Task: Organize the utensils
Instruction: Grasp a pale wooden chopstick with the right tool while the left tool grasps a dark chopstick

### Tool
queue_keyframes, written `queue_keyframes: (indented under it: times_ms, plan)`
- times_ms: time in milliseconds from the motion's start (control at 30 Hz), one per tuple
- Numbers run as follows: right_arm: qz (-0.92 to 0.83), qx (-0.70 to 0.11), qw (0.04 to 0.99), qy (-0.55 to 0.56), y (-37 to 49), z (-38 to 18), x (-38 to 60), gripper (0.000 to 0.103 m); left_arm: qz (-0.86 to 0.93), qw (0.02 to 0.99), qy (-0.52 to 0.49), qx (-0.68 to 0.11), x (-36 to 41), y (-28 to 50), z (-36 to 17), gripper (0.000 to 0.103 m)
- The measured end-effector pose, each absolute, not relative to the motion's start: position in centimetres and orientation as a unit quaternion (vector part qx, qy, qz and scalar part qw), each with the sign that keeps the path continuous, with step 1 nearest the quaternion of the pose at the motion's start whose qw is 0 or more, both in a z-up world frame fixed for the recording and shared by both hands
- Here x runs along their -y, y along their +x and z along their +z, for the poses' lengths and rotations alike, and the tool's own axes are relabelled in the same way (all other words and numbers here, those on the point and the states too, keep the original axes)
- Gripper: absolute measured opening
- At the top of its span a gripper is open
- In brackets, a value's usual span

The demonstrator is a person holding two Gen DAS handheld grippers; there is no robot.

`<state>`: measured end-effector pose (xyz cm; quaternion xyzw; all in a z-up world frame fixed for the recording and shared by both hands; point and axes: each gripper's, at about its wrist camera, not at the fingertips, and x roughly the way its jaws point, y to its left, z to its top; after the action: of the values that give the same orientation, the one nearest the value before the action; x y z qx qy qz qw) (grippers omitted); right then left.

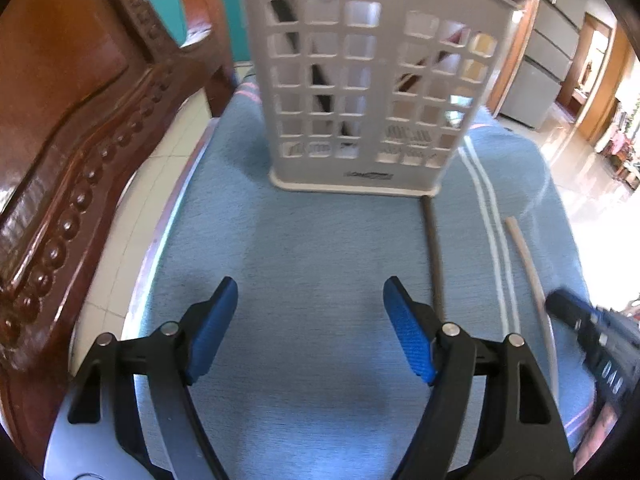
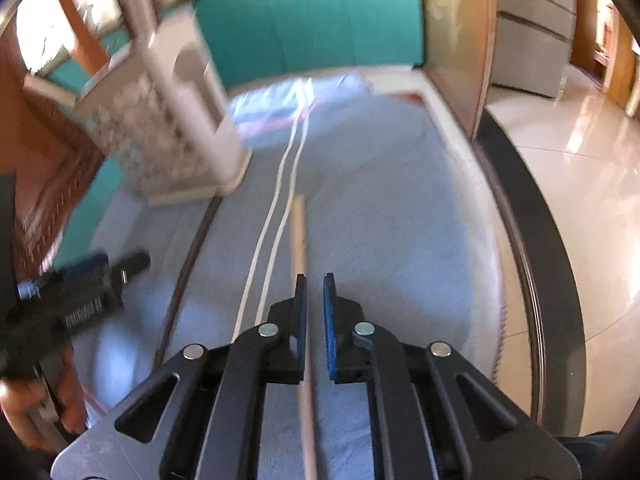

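Two chopsticks on a blue cloth [image 1: 312, 248]: a dark chopstick [image 1: 434, 256] right of centre, its far tip at the foot of the white slotted utensil holder [image 1: 372, 92] standing upper centre; a pale chopstick [image 2: 301, 240] mid-frame in the right wrist view. Left gripper [image 1: 310, 300]: jaws spread wide, nothing between. Right gripper [image 2: 315, 284]: jaws nearly together, pale chopstick in the narrow gap against the left pad; whether it is pinched cannot be told.
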<state>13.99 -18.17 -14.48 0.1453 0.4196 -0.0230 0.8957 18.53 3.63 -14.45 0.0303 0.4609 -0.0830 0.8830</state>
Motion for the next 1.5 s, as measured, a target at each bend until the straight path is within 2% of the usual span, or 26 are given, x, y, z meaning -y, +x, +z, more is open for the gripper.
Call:
queue_keyframes:
  times_ms: [167,400,600,667,733,833,933,1200,1367,1433,1500]
  plan:
    - [-0.038,-0.408,0.897,0.166,13.7,-14.3,19.2,0.026,-0.123,0.884,0.068,-0.445,-1.2,17.0,-14.2,0.076]
    - [-0.039,-0.412,0.897,0.155,13.7,-14.4,18.8,0.035,-0.139,0.873,0.113,-0.454,1.1,15.8,-15.1,0.076]
    - [-0.039,-0.416,0.896,0.153,13.8,-14.6,18.7,0.037,-0.138,0.87,0.109,-0.46,1.4,15.6,-15.3,0.077]
    - [-0.039,-0.418,0.895,0.152,13.9,-14.7,18.6,0.037,-0.14,0.869,0.099,-0.464,1.2,15.6,-15.3,0.068]
    - [-0.039,-0.419,0.895,0.151,14.0,-14.8,18.6,0.037,-0.147,0.867,0.09,-0.468,0.6,15.7,-15.3,0.046]
    - [-0.042,-0.419,0.895,0.148,14.0,-14.9,18.4,0.037,-0.159,0.861,0.086,-0.475,0.1,15.6,-15.2,0.021]
    - [-0.042,-0.418,0.895,0.149,14.0,-15.0,18.5,0.037,-0.171,0.854,0.081,-0.485,-0.4,15.6,-15.0,0.01]
    - [-0.026,-0.419,0.896,0.142,14.1,-14.9,18.0,0.037,-0.197,0.83,0.033,-0.52,-2.8,15.3,-15.0,0.006]
    - [-0.009,-0.437,0.893,0.103,14.8,-14.8,16.5,0.042,-0.206,0.834,0.009,-0.511,-4.1,14.9,-14.2,0.008]
    - [-0.009,-0.443,0.892,0.089,15.0,-14.8,16.2,0.042,-0.201,0.84,0.01,-0.503,-4.4,15.1,-13.8,0.026]
    - [-0.015,-0.45,0.889,0.079,15.2,-14.9,16.2,0.042,-0.195,0.846,0.016,-0.495,-3.7,15.1,-13.2,0.03]
